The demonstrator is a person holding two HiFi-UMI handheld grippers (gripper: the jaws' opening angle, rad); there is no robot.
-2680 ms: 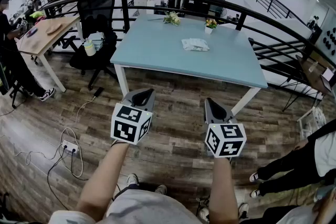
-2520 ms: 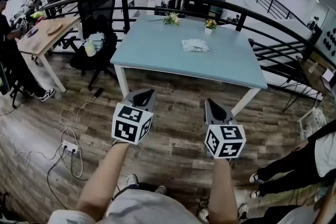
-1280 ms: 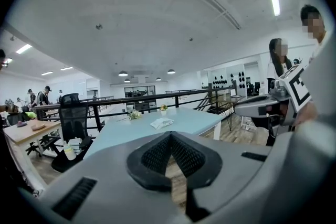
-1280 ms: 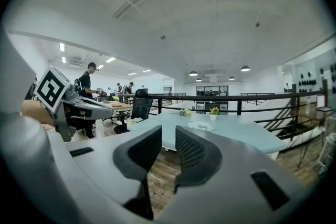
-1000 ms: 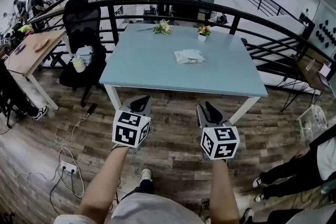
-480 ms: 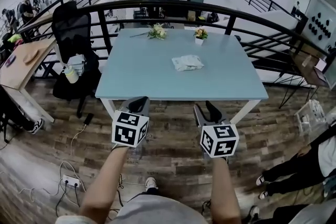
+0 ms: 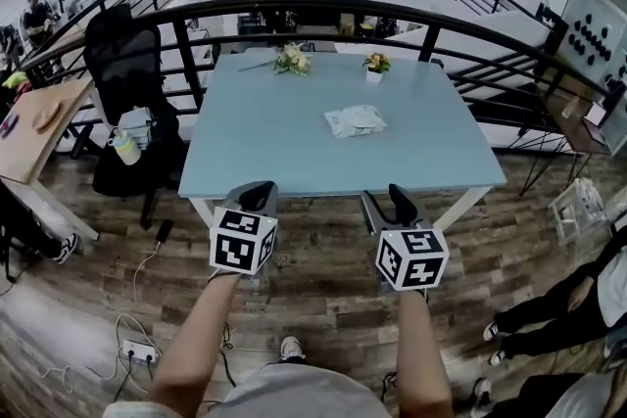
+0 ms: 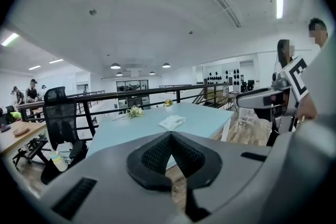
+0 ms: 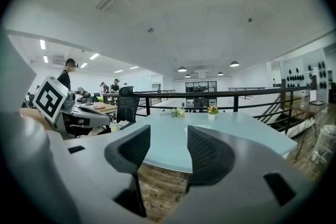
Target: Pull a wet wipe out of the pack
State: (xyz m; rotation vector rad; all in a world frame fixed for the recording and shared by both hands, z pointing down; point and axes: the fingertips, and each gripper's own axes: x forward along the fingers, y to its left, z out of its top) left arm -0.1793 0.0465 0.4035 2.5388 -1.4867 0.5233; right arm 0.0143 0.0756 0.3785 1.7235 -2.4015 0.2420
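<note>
We are now closer to the table (image 7: 265, 147) than in the earlier frames: its near edge lies just beyond both grippers, where before a wide strip of floor showed. The right gripper (image 7: 385, 201) has just been opening its jaws; they stand spread with nothing between them. The left gripper (image 7: 260, 194) keeps its jaws pressed together, empty. The wet wipe pack (image 7: 356, 120) lies flat a little right of the table's middle, well apart from both. We judge this as the approach; the pull has not yet begun.

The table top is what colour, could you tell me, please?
The table top is light blue, clearest in the head view.
</note>
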